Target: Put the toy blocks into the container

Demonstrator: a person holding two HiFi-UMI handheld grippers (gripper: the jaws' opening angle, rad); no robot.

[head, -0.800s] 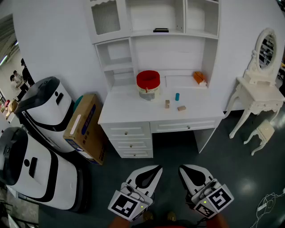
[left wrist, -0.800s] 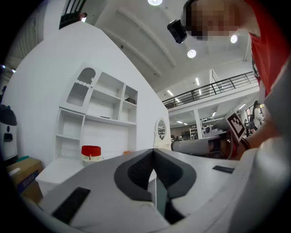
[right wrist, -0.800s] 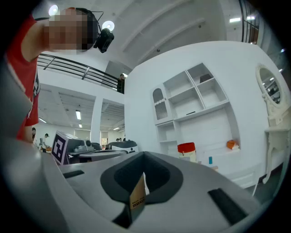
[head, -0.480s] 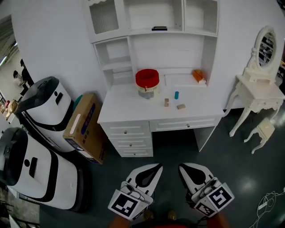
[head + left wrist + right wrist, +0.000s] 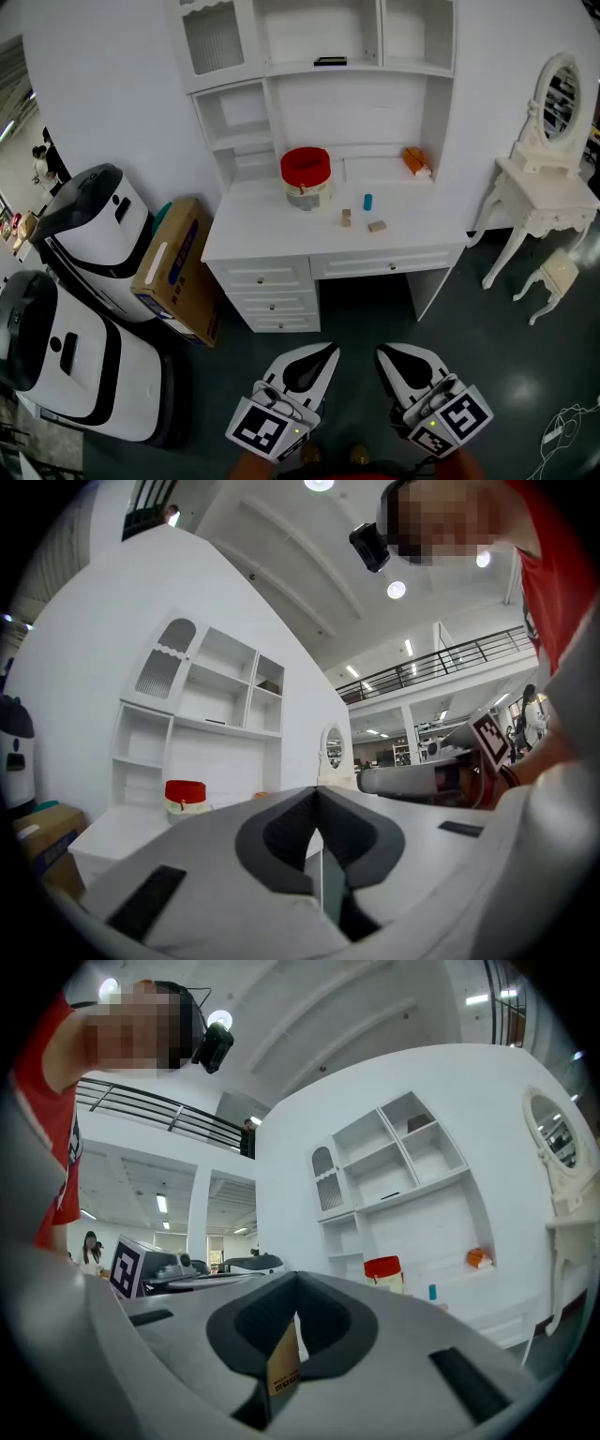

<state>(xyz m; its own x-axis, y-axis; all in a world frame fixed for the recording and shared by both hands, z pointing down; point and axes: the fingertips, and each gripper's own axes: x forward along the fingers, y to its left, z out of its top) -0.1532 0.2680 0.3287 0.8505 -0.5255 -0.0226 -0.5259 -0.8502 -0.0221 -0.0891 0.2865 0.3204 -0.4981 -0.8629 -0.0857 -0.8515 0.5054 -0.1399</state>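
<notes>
Far ahead on the white desk (image 5: 272, 234) stands a red container (image 5: 306, 176). To its right lie a blue cylinder block (image 5: 367, 202) and two small wooden blocks (image 5: 346, 217) (image 5: 378, 226); an orange item (image 5: 417, 161) rests further back. My left gripper (image 5: 321, 353) and right gripper (image 5: 386, 355) hover side by side over the dark floor, well short of the desk, both shut and empty. In the left gripper view the shut left gripper (image 5: 317, 790) points toward the container (image 5: 185, 797). In the right gripper view the right gripper (image 5: 295, 1277) is also shut, with the container (image 5: 382, 1270) and the blue block (image 5: 431, 1292) beyond it.
Two large white-and-black machines (image 5: 89, 220) (image 5: 56, 361) and a leaning cardboard box (image 5: 178, 267) stand left of the desk. A white dressing table with an oval mirror (image 5: 548, 141) and a small stool (image 5: 555, 281) stand to the right. A shelf hutch (image 5: 319, 56) tops the desk.
The desk and its objects sit slightly further left and higher in the head view. Both grippers keep the same place and stay shut.
</notes>
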